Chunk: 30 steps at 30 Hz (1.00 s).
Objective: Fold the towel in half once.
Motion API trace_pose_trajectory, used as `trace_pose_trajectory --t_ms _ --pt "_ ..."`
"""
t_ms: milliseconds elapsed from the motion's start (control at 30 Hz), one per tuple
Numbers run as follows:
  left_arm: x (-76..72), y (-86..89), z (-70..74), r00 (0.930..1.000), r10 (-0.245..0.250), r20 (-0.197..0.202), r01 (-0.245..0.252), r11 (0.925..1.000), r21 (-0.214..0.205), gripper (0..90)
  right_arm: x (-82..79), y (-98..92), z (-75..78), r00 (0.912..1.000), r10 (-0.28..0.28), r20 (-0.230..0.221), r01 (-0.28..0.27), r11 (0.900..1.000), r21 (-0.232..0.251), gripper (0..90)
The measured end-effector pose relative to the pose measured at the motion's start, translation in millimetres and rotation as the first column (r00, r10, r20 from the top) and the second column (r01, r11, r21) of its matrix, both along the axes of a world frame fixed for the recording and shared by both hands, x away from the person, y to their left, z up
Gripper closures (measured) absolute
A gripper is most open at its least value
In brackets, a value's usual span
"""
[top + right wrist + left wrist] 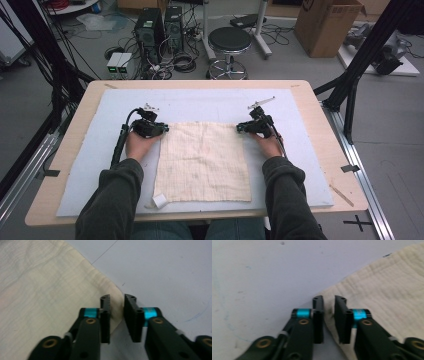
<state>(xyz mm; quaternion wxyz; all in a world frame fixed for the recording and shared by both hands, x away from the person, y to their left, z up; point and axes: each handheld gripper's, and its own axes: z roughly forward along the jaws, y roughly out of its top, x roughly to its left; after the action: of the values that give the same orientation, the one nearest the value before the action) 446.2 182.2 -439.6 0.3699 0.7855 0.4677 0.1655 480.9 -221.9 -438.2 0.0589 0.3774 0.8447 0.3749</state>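
Note:
A cream cloth (202, 160) lies flat on the pale blue mat (200, 102). My left gripper (162, 129) sits at its far left corner, my right gripper (241, 127) at its far right corner. In the left gripper view the jaws of the left gripper (328, 300) stand a narrow gap apart, with the corner of the cloth (387, 290) lying between them. In the right gripper view the right gripper (117, 298) straddles the other corner of the cloth (50, 290) the same way. I see a gap on both, and the pads do not press the fabric.
The mat covers most of a wooden table (310, 95). A small white tag (160, 201) sticks out at the cloth's near left corner. Beyond the table stand a stool (229, 42), computer towers (150, 30) and a cardboard box (327, 25) on the floor.

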Motion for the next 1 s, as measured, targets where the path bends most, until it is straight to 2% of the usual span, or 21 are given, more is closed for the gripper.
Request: trace_pose_trajectory --t_ms 67,133,200,267,400,467,500,533,633,667,767,833,900,967,1000 --pt "-0.3 -1.7 0.3 1.0 -0.007 0.002 0.007 0.9999 0.009 85.6 0.8 1.7 -0.4 0.9999 0.015 -0.002 -0.015 0.9999 -0.001 85.3" --pt "0.2 -2.2 1.2 1.0 -0.004 0.004 0.004 0.9999 0.015 86.6 2.7 3.1 1.3 0.9999 0.015 -0.009 -0.015 0.9998 -0.012 85.9" --pt "0.9 0.1 1.9 1.0 0.003 0.005 -0.003 1.0 0.0 87.0 3.9 4.0 5.1 0.9999 0.009 -0.01 -0.009 0.9997 -0.024 86.1" --pt "1.7 2.6 3.7 0.9999 0.012 0.009 -0.011 0.9999 -0.012 87.1 5.9 4.1 10.0 1.0 0.003 0.0 -0.003 0.9999 -0.014 86.3" --pt "3.1 9.8 12.9 0.9989 0.032 0.035 -0.03 0.9982 -0.053 87.2 9.7 3.5 19.7 0.9997 -0.003 0.023 0.003 0.9999 0.016 86.4" --pt "4.6 13.0 20.3 0.9983 0.035 0.046 -0.033 0.9977 -0.06 87.2 11.5 4.4 29.4 0.9995 -0.007 0.03 0.006 0.9994 0.034 86.4" --pt "5.3 14.4 25.1 0.9977 0.035 0.058 -0.032 0.9976 -0.062 87.2 11.5 4.4 29.4 0.9995 -0.007 0.03 0.006 0.9994 0.034 86.4" --pt "5.5 15.7 29.9 0.9966 0.037 0.073 -0.032 0.9967 -0.075 87.2 12.1 4.2 37.2 0.9979 -0.012 0.063 0.008 0.9986 0.052 86.4" --pt "4.4 19.5 39.6 0.9929 0.058 0.105 -0.045 0.9916 -0.121 87.1 12.3 2.4 42.0 0.9978 -0.018 0.063 0.013 0.9972 0.073 86.4" --pt "4.1 20.4 39.4 0.9937 0.058 0.096 -0.044 0.9894 -0.138 87.1 12.8 0.7 41.5 0.9981 -0.019 0.059 0.014 0.9968 0.079 86.4" --pt "2.5 18.3 36.8 0.9971 0.021 0.074 -0.013 0.9944 -0.105 87.1 12.4 -3.3 36.6 0.9997 -0.02 0.012 0.019 0.9952 0.096 86.4" --pt "0.2 16.3 37.8 0.9974 -0.001 0.071 0.008 0.9956 -0.093 87.1 9.3 -4.1 35.0 0.9997 -0.018 0.015 0.017 0.9941 0.107 86.4" --pt "-3.3 14.0 40.9 0.9962 -0.01 0.086 0.019 0.9946 -0.102 87.1 6.0 -4.6 36.3 0.9999 -0.008 0.011 0.006 0.9922 0.124 86.4" --pt "-8.0 13.4 44.1 0.9944 -0.025 0.103 0.035 0.995 -0.093 87.1 2.5 -5.5 39.3 0.9996 -0.003 0.029 -0.001 0.9909 0.135 86.4" --pt "-10.7 13.7 44.5 0.9934 -0.018 0.113 0.03 0.9944 -0.102 87.1 1.0 -6.0 40.8 0.9996 -0.001 0.03 -0.004 0.9886 0.15 86.4"
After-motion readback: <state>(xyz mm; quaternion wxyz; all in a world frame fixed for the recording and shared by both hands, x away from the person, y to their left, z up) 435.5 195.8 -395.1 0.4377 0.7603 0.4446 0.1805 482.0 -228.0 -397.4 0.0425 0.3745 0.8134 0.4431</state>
